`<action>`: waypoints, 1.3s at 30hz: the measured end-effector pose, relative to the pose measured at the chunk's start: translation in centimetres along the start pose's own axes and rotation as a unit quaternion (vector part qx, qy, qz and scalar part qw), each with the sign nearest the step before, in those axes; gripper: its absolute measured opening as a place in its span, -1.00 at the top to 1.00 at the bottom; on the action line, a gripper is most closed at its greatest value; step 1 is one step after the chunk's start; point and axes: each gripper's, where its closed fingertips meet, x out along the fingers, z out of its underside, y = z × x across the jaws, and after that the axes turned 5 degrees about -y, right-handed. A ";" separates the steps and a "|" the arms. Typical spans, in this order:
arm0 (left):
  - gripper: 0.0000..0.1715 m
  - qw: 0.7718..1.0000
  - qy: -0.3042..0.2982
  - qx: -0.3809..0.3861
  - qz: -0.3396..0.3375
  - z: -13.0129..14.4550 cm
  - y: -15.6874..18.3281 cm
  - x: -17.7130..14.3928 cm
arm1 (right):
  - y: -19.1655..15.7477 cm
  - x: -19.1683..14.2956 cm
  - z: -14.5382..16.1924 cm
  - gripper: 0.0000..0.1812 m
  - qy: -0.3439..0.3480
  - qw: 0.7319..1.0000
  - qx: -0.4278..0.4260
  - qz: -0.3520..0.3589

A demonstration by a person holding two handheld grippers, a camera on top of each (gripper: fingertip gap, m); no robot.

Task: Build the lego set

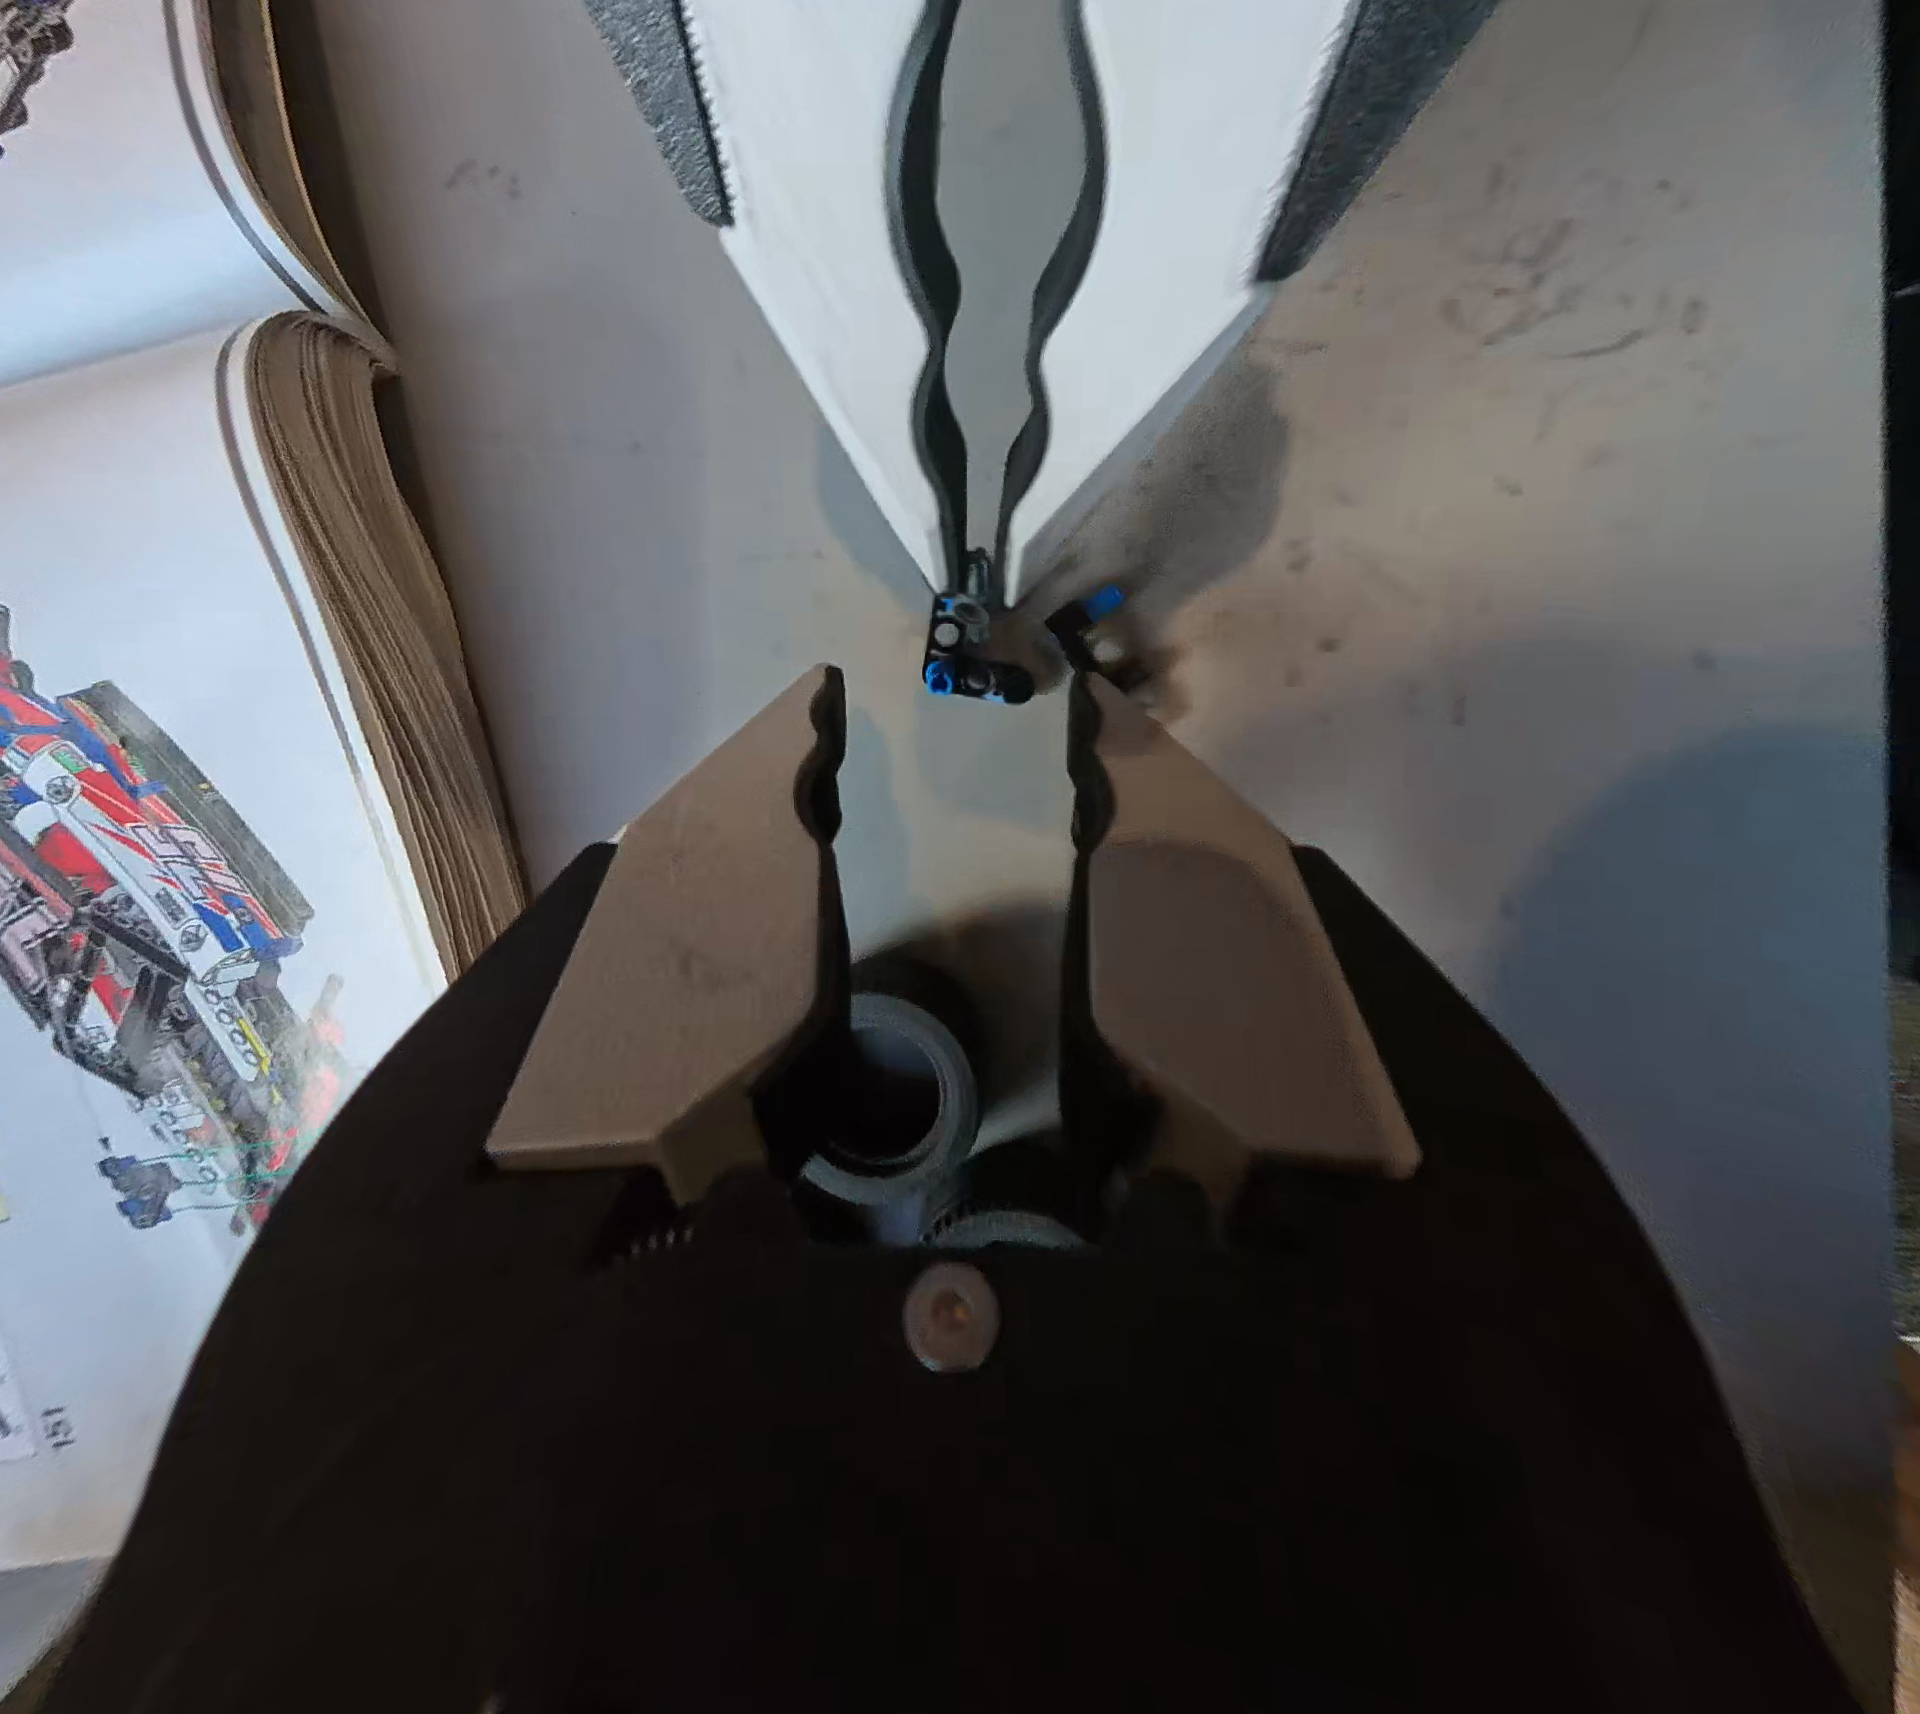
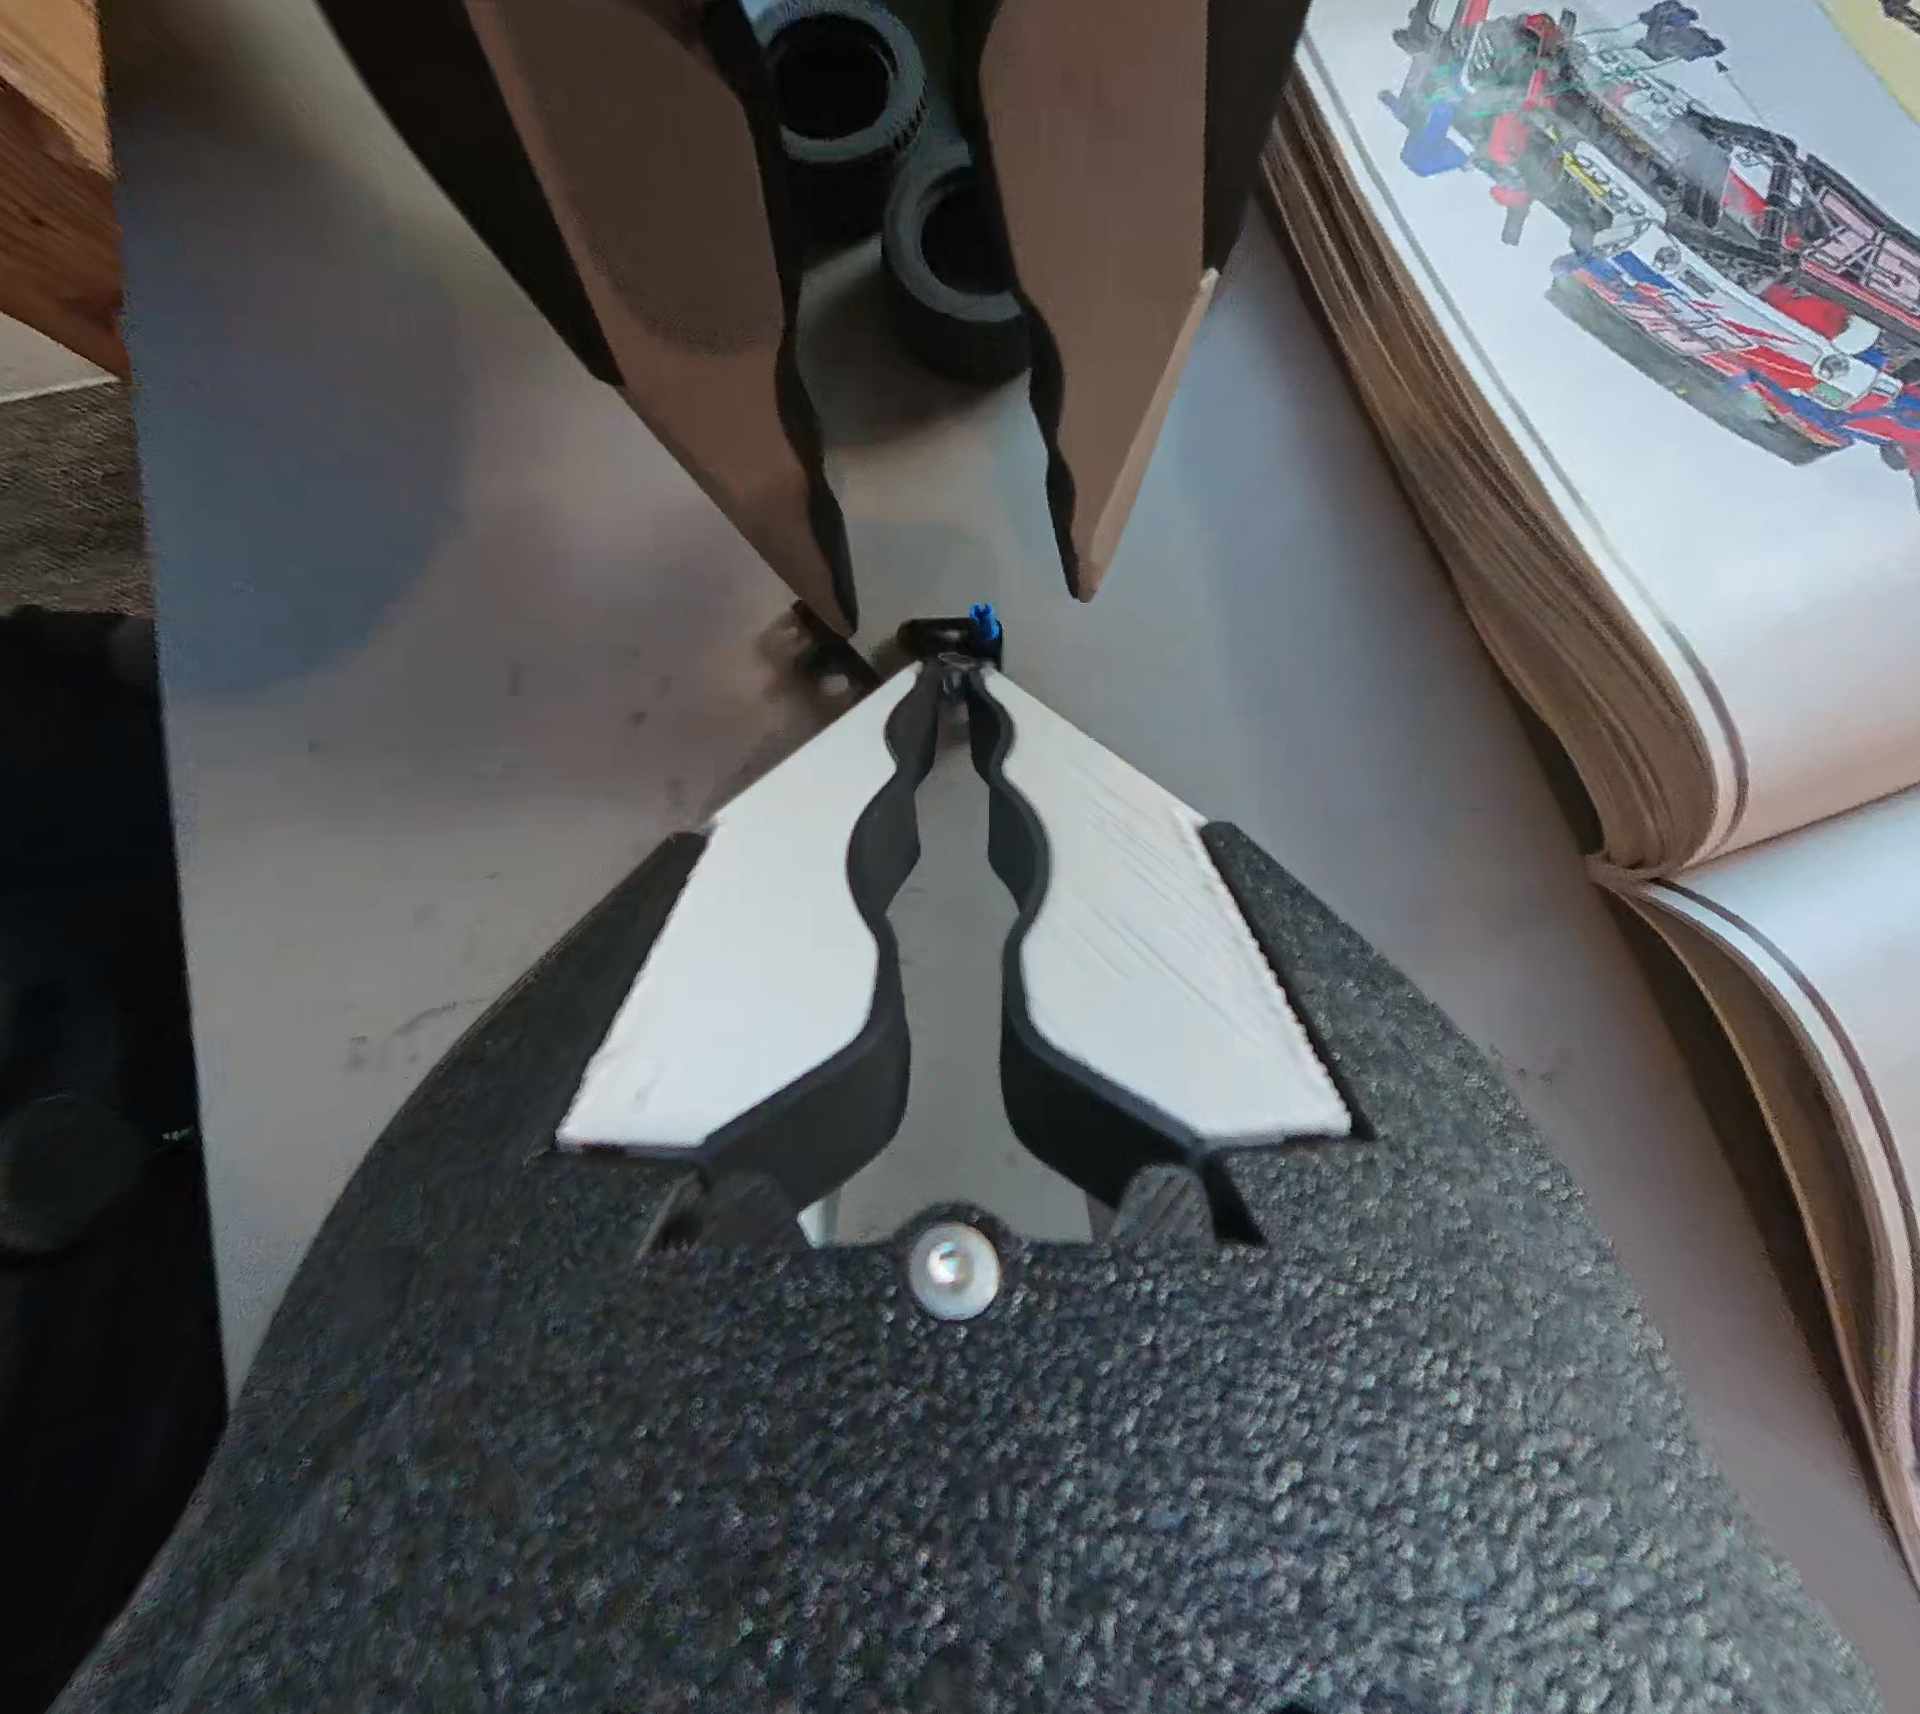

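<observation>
White-fingered right gripper (image 2: 958,677) pinches tiny rigid black-blue lego assembly (image 1: 971,651) at its tips; brown-fingered left gripper (image 1: 956,708) open opposite; light, slippery, grab the beam edge.

White claw (image 2: 958,677) around black piece (image 2: 951,638)

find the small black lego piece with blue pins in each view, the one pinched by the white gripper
Left wrist view: small black lego piece with blue pins, just above centre, at the white-fingered right gripper tips.
Right wrist view: same piece, just above centre, beyond the tips.
Shared landmark: open instruction booklet, left edge in the first, right edge in the second.
</observation>
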 end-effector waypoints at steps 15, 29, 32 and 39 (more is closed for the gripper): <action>0.81 0.997 0.004 -0.053 -0.054 0.1 -0.2 1.3 | -0.1 -0.6 1.6 0.95 -0.036 0.987 -0.157 0.004; 0.81 0.993 0.029 -0.110 0.009 -1.0 0.0 1.5 | 0.8 -4.4 4.2 0.95 0.008 0.999 0.005 0.038; 0.79 0.984 0.023 -0.174 0.000 -1.0 0.2 1.5 | 0.6 -4.6 4.0 0.95 0.041 0.997 0.067 0.019; 0.89 0.950 0.061 -0.299 0.066 -1.1 3.4 1.4 | -2.4 -3.5 4.5 0.95 0.050 0.991 0.119 -0.031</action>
